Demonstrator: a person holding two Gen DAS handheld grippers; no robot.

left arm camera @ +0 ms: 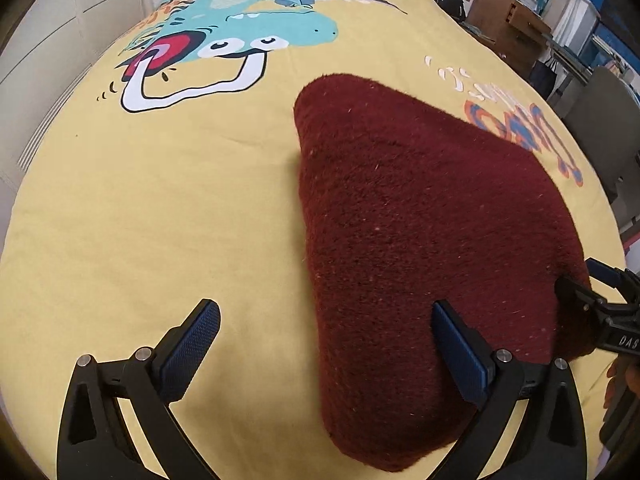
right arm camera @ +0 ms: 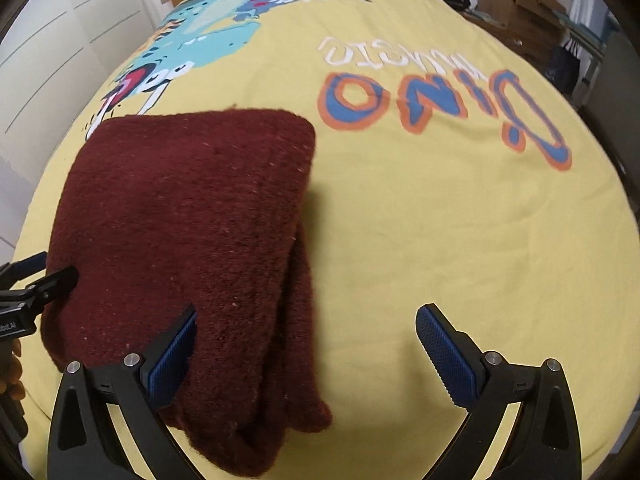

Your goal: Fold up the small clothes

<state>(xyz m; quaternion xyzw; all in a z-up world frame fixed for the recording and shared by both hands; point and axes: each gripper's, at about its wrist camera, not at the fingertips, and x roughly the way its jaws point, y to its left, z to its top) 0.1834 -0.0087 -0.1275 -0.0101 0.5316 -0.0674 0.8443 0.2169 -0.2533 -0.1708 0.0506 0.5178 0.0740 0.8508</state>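
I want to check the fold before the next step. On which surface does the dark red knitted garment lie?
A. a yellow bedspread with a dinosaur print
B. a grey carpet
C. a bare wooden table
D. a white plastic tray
A: the dark red knitted garment lies folded on the yellow bedspread, whose dinosaur print shows beyond it.

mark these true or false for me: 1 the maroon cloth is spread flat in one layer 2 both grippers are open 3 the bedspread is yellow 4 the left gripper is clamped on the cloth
1. False: the maroon cloth lies folded, with layers showing at its edge.
2. True: the left gripper and the right gripper both have their fingers spread wide.
3. True: the bedspread is yellow with a dinosaur print.
4. False: the left gripper is open, not clamped on the cloth.
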